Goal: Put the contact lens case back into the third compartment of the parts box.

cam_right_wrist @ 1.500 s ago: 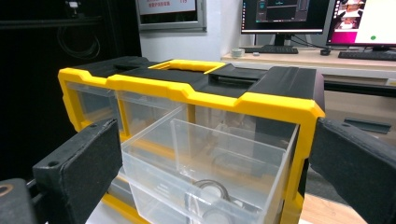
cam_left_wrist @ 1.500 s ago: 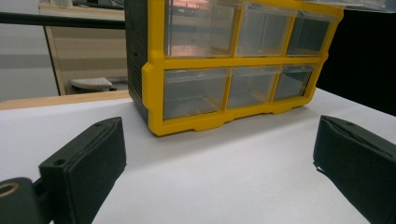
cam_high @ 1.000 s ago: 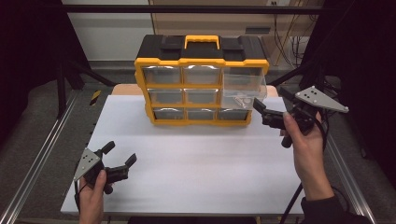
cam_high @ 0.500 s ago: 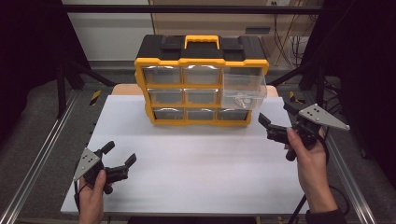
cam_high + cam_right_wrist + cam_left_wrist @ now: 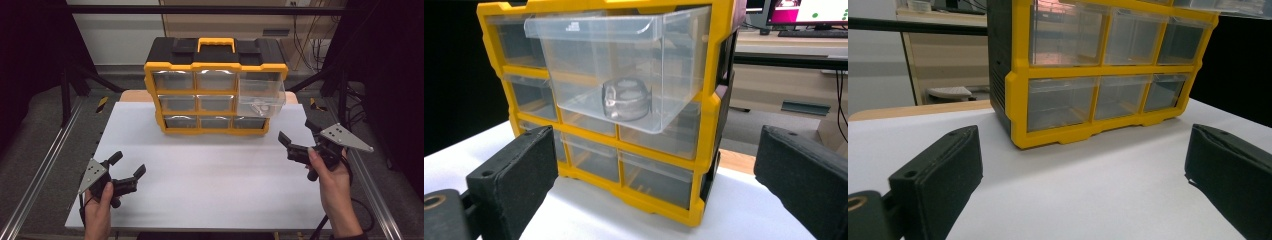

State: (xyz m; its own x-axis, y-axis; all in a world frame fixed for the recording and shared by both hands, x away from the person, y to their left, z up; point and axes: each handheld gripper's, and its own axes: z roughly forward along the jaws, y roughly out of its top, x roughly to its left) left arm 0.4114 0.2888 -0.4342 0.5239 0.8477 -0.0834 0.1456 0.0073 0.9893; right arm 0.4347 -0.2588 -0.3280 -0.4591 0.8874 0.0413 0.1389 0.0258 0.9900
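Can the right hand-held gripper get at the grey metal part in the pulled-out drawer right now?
Probably yes: the right hand-held gripper is open and empty, facing the pulled-out drawer. The drawer's top is open above the metal part, with nothing between.

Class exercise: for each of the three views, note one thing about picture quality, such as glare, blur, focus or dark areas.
High view: the white table is evenly lit, the surroundings fall into near black, and glare streaks the top drawers of the organizer. Left gripper view: the near jaws are soft while the organizer is sharper. Right gripper view: the pulled-out clear drawer shows pale reflections, and the metal piece inside looks hazy.
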